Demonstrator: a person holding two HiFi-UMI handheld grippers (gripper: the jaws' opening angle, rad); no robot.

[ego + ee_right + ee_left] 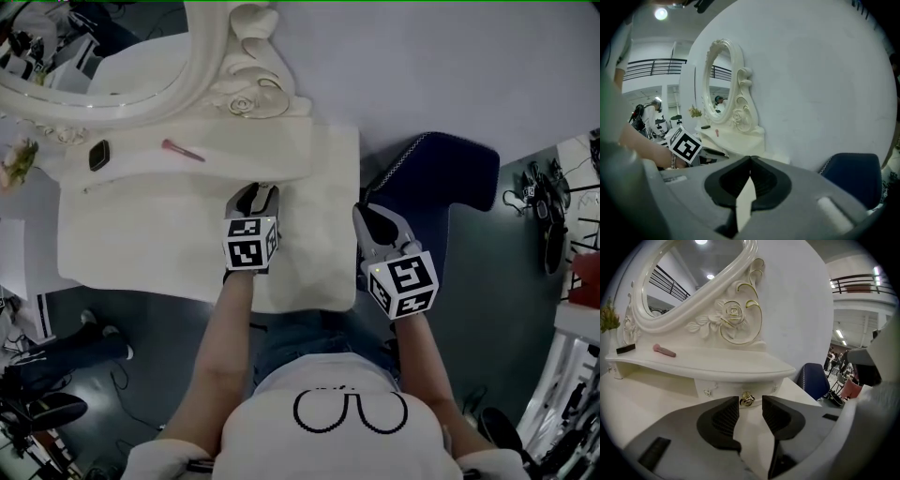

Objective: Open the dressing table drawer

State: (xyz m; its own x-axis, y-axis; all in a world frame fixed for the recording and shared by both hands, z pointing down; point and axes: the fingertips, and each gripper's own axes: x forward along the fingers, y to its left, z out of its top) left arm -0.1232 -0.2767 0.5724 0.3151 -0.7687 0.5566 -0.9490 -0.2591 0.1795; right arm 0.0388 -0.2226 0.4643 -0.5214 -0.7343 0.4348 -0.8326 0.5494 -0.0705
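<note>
The white dressing table (141, 234) carries a raised shelf (708, 363) under an oval mirror (693, 273). Below that shelf is a small drawer front (723, 389) with a golden knob (747, 399). My left gripper (750, 401) is open and empty, its tips a short way in front of the knob, which shows in the gap between them. In the head view the left gripper (256, 194) hovers over the tabletop at the shelf's edge; the drawer is hidden there. My right gripper (372, 217) (750, 160) is shut on nothing, off the table's right edge.
A pink stick (664, 350) and a black item (626, 348) lie on the shelf. A blue chair (441, 173) stands right of the table against the white wall. Cables and equipment clutter the floor at both sides.
</note>
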